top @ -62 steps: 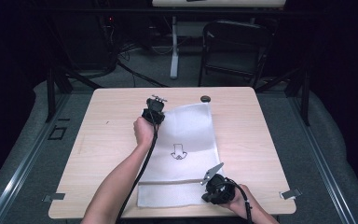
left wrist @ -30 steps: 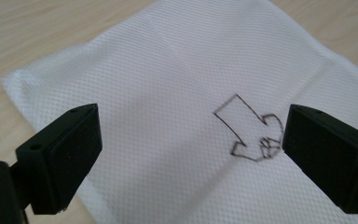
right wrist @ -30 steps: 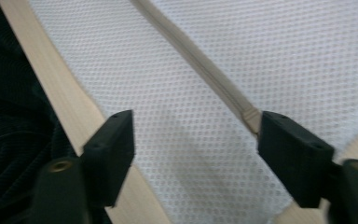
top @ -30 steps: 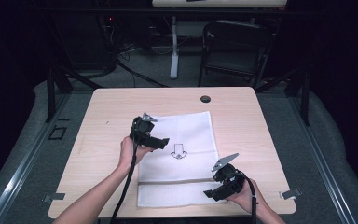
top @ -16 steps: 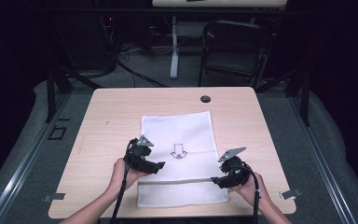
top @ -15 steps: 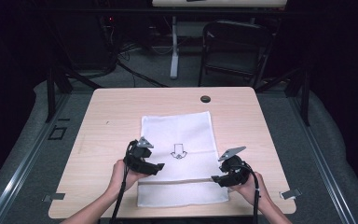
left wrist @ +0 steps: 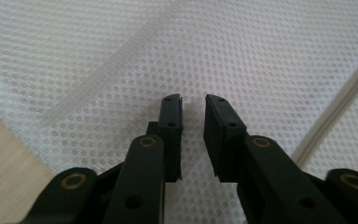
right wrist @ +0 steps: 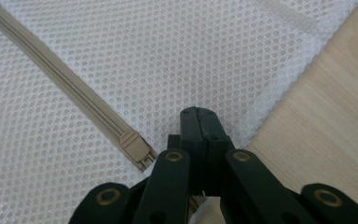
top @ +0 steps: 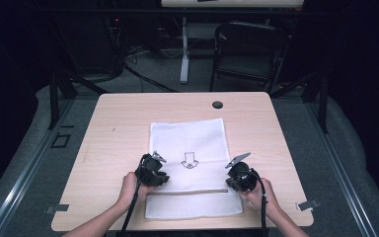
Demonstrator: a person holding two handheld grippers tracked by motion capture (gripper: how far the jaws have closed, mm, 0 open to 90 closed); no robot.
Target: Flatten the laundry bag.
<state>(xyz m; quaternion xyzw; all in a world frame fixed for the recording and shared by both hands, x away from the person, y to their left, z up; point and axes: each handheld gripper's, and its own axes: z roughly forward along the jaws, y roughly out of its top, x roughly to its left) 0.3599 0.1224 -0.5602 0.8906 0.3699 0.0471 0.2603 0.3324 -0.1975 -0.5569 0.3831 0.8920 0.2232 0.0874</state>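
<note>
Desk (top: 108, 128), light wood, carries white mesh laundry bag (top: 187, 136) flat at centre, near edge folded over along beige zipper (top: 187, 191). High view alone shows arrow print (top: 189, 160) on bag and small black disc (top: 217, 104) near far edge. Bag contents: cannot tell. Left tongs (left wrist: 193, 105) over mesh near bag's left edge, jaws slightly apart, nothing between. Right tongs (right wrist: 199, 116) pressed together at bag's right edge; pinched mesh hard to make out. Zipper pull (right wrist: 133, 145) just beside right tongs.
</note>
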